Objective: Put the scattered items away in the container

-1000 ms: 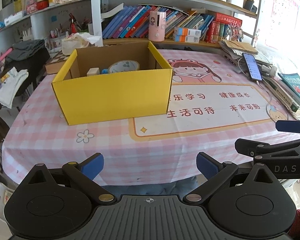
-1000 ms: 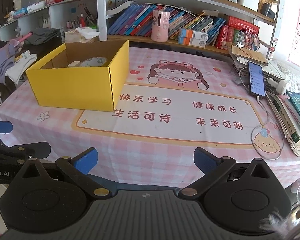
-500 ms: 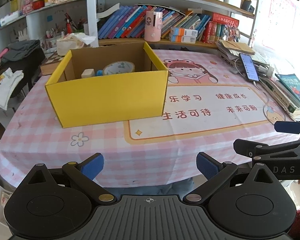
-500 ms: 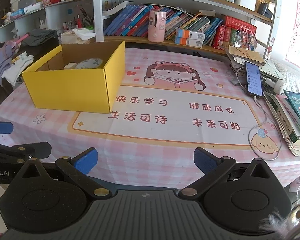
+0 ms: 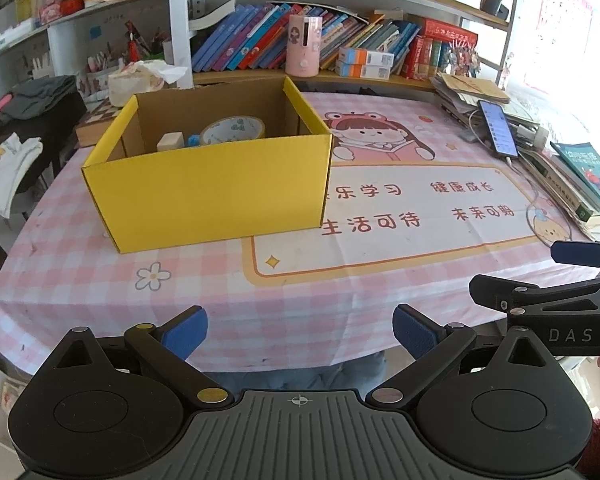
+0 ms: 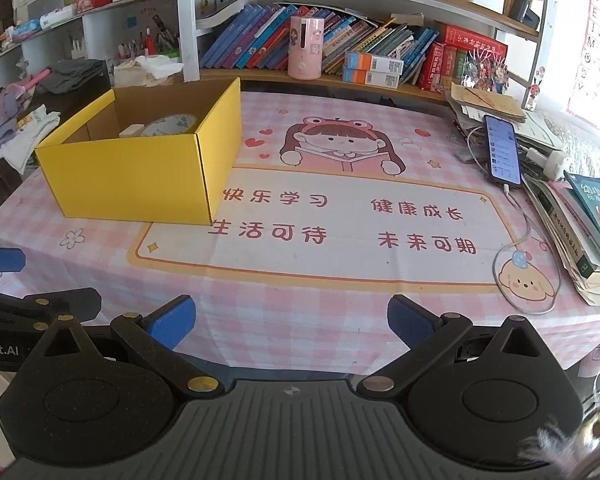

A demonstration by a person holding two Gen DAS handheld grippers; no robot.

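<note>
A yellow cardboard box stands open on the pink checked tablecloth, at the left in the right wrist view. Inside it lie a roll of tape, a pale wooden block and a small blue item. My left gripper is open and empty, held off the table's near edge, well short of the box. My right gripper is open and empty, also at the near edge. Each gripper shows at the side of the other's view.
A phone on a cable, stacked books and papers line the table's right side. A bookshelf with a pink dispenser runs behind. Clothes lie on furniture at the left.
Both grippers have drawn back a little from the table and shifted slightly; the box sits a little farther and more to the left in view. Both stay open and empty.
</note>
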